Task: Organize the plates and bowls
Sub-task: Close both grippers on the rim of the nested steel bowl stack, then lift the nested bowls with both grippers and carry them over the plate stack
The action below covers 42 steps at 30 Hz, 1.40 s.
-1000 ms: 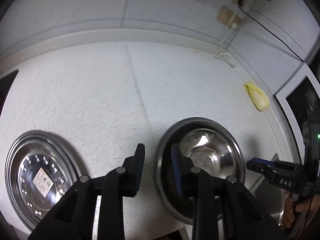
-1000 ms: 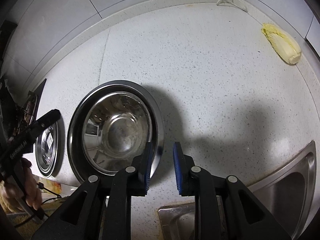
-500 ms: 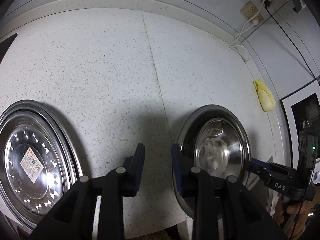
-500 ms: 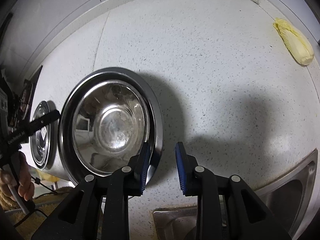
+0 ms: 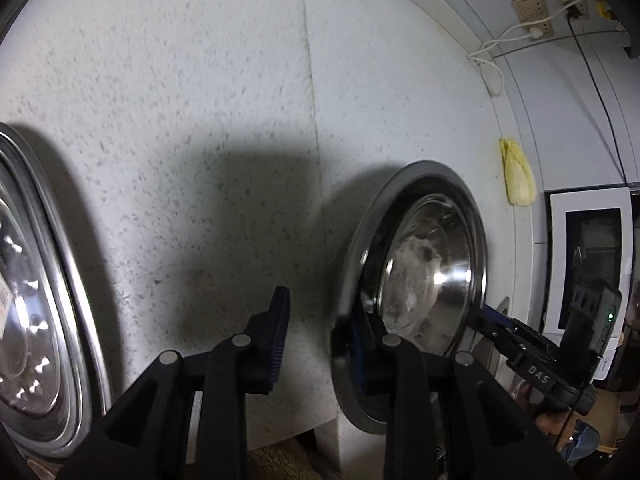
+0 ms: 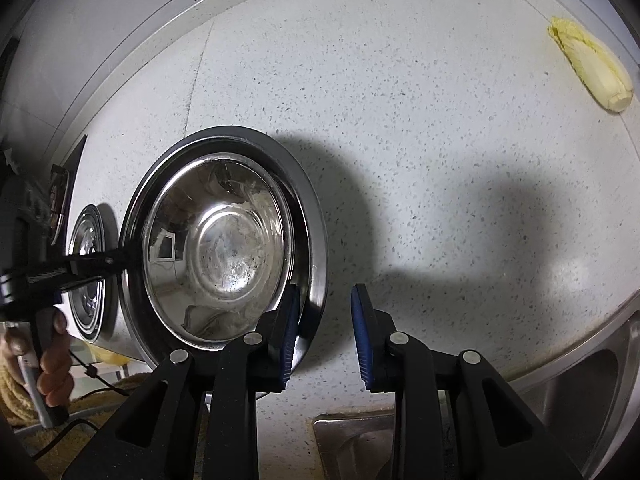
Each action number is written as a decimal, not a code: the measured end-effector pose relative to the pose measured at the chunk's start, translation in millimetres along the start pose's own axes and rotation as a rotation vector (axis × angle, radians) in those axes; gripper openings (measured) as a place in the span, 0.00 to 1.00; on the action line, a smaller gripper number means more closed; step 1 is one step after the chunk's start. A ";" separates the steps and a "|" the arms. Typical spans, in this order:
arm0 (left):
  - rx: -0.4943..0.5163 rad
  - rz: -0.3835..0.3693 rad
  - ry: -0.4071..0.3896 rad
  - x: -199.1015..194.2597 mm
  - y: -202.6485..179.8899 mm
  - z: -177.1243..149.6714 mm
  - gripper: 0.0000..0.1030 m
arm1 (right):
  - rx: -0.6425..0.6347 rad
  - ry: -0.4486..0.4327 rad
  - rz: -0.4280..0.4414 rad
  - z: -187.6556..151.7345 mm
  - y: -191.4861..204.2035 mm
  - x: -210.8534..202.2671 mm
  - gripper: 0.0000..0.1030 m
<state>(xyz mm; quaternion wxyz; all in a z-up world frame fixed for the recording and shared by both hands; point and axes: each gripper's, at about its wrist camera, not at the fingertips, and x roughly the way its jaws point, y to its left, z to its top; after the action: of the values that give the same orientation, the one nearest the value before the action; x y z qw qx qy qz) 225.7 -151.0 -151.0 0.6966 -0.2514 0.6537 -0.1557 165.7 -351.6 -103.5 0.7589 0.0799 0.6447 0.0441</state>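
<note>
A steel bowl (image 5: 432, 272) (image 6: 224, 252) sits inside a wide steel plate (image 5: 420, 170) (image 6: 240, 134) on the speckled white counter. My left gripper (image 5: 320, 340) (image 6: 80, 268) is low at the plate's left rim. The rim edge lies between its jaws, which are closing, and a gap still shows at the left pad. My right gripper (image 6: 326, 336) (image 5: 500, 324) stands open at the opposite rim, its left finger (image 6: 290, 332) over the rim and the right one over bare counter. A second steel plate (image 5: 40, 280) (image 6: 86, 240) lies further left.
A pale yellow cabbage (image 5: 518, 176) (image 6: 592, 68) lies by the back wall. A steel sink (image 6: 560, 400) opens at the right front. A white microwave (image 5: 588, 260) stands at the counter's end. Wall sockets (image 5: 532, 4) with cables hang above. The counter's front edge is just below the plates.
My left gripper has sunk and rolled, and its jaws now straddle the plate's left rim. The right gripper has come slightly closer to the plate's right rim.
</note>
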 end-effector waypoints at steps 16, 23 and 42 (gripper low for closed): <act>0.106 -0.093 -0.095 -48.0 -7.6 3.1 0.10 | -0.031 -0.090 0.034 13.5 14.6 -33.5 0.10; 0.044 -0.133 -0.198 -142.3 46.0 2.6 0.11 | -0.102 -0.158 0.091 32.4 94.5 -68.0 0.10; -0.131 -0.082 -0.336 -280.6 233.3 -62.3 0.11 | -0.308 -0.093 0.223 -4.5 282.9 -31.4 0.10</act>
<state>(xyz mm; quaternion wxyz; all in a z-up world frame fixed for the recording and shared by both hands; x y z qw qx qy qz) 110.9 185.4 -47.9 0.7714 -0.3449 0.5260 -0.0968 166.4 -78.5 -23.2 0.7814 0.0357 0.5819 0.2224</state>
